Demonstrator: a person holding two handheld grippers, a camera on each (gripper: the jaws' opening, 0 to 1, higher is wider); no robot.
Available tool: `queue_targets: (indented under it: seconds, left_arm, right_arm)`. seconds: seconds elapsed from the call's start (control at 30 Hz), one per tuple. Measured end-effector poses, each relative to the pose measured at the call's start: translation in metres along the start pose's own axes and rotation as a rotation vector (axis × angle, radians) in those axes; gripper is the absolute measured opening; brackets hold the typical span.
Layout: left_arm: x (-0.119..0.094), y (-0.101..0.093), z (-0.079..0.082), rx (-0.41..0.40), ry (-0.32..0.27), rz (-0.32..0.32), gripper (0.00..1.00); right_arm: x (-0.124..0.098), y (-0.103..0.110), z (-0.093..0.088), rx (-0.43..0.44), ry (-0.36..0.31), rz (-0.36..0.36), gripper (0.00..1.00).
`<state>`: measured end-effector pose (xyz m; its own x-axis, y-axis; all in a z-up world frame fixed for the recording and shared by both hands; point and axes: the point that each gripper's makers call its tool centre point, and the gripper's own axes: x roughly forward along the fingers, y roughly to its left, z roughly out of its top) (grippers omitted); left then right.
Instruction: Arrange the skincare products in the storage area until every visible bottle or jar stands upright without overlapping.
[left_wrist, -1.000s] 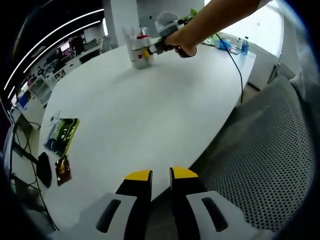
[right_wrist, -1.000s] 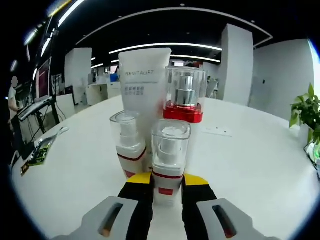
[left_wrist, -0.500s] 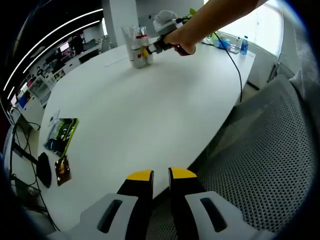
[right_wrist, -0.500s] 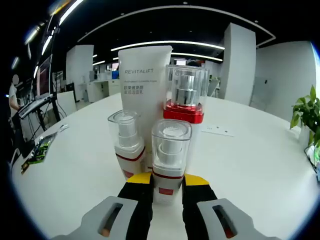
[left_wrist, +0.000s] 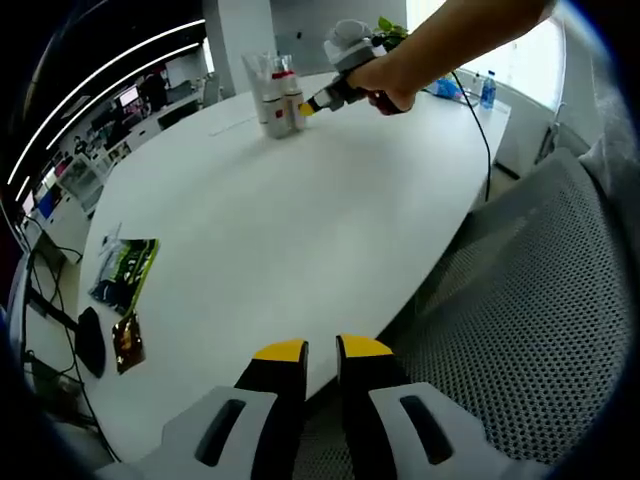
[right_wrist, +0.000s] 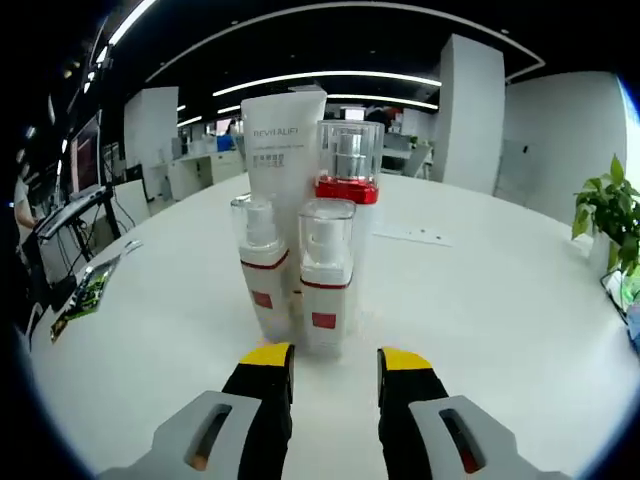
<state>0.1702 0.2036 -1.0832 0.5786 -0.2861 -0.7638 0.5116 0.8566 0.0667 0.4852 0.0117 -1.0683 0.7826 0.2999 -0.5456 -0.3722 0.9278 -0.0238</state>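
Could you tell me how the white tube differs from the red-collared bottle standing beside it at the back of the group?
The white tube is opaque, flat-fronted and printed with grey lettering; the red-collared bottle has a clear cap showing a silver pump inside. The tube is plain white, while the bottle carries a bright red band. The tube stands slightly taller than the bottle. Both stand upright on the white table, behind two smaller pump bottles.

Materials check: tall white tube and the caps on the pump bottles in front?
Tall white tube: looks like matte opaque plastic, soft even sheen, printed lettering. Pump bottle caps: clear, glossy hard plastic by the look, since the pump heads show through with sharp highlights; glass cannot be ruled out.
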Motion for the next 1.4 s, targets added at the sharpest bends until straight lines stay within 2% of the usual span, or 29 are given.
queue_targets:
  seconds: [0.07,0.17,0.23,0.27,0.37,0.4,0.43,0.5,0.67,0.73,0.8,0.83,0.9,0.97,1.07,1.17,1.2,1.23,1.27,1.3,1.33,1.37,1.4]
  left_arm:
    - [0.0,0.0,0.0,0.004,-0.001,0.003,0.07]
    - [0.0,0.001,0.0,0.007,0.0,0.005,0.07]
    - [0.0,0.001,-0.001,0.011,0.008,0.008,0.07]
    - [0.0,0.002,-0.001,0.013,0.005,0.012,0.07]
    - [-0.001,0.004,0.0,0.013,0.003,0.023,0.07]
    - [-0.001,0.004,0.0,0.014,0.004,0.025,0.07]
    - [-0.001,0.005,0.0,0.017,0.004,0.029,0.07]
    - [-0.001,0.006,0.0,0.023,0.002,0.033,0.06]
    - [-0.002,0.008,-0.001,0.024,0.01,0.045,0.05]
    - [-0.002,0.009,0.0,0.024,0.008,0.051,0.05]
    - [-0.002,0.01,-0.001,0.022,0.01,0.053,0.04]
    - [-0.002,0.01,-0.001,0.023,0.011,0.054,0.04]
    - [-0.003,0.01,-0.001,0.023,0.01,0.057,0.03]
    - [-0.003,0.011,-0.002,0.025,0.013,0.058,0.02]
    - [-0.003,0.012,-0.003,0.019,0.017,0.061,0.02]
    - [-0.003,0.012,-0.003,0.024,0.012,0.061,0.01]
    - [-0.003,0.012,-0.003,0.024,0.011,0.061,0.01]
    - [-0.003,0.013,-0.003,0.025,0.013,0.061,0.01]
    - [-0.003,0.012,-0.003,0.027,0.015,0.058,0.01]
    - [-0.003,0.011,-0.003,0.036,0.013,0.054,0.0]
    - [-0.003,0.012,-0.003,0.038,0.013,0.055,0.0]
    - [-0.003,0.013,-0.004,0.032,0.013,0.061,0.0]
    - [-0.003,0.013,-0.003,0.027,0.01,0.061,0.0]
  right_arm:
    - [-0.009,0.006,-0.011,0.015,0.024,0.009,0.31]
    - [-0.017,0.033,-0.03,-0.005,0.099,0.082,0.33]
    - [-0.021,0.071,-0.042,-0.053,0.185,0.202,0.29]
    - [-0.021,0.082,-0.041,-0.076,0.182,0.226,0.29]
    - [-0.018,0.139,-0.037,-0.172,0.206,0.383,0.34]
    - [-0.018,0.146,-0.036,-0.187,0.209,0.401,0.36]
    - [-0.013,0.164,-0.035,-0.239,0.223,0.445,0.37]
    - [-0.006,0.187,-0.026,-0.26,0.207,0.501,0.37]
    - [0.015,0.249,-0.001,-0.165,0.241,0.569,0.5]
    - [0.024,0.275,0.012,-0.173,0.247,0.585,0.51]
    - [0.028,0.3,0.025,-0.169,0.233,0.616,0.53]
    - [0.029,0.304,0.027,-0.163,0.23,0.623,0.55]
    - [0.033,0.328,0.041,-0.124,0.201,0.653,0.61]
    - [0.034,0.347,0.048,-0.131,0.203,0.665,0.6]
    - [0.035,0.376,0.058,-0.162,0.199,0.698,0.6]
    - [0.034,0.396,0.063,-0.253,0.199,0.731,0.61]
    - [0.035,0.405,0.07,-0.29,0.191,0.729,0.62]
    - [0.037,0.411,0.076,-0.366,0.192,0.726,0.62]
    - [0.039,0.418,0.085,-0.448,0.163,0.726,0.61]
    - [0.04,0.427,0.096,-0.485,0.13,0.737,0.61]
    - [0.041,0.43,0.099,-0.493,0.135,0.739,0.61]
    - [0.046,0.442,0.122,-0.524,0.075,0.742,0.63]
    - [0.047,0.445,0.127,-0.522,0.064,0.744,0.64]
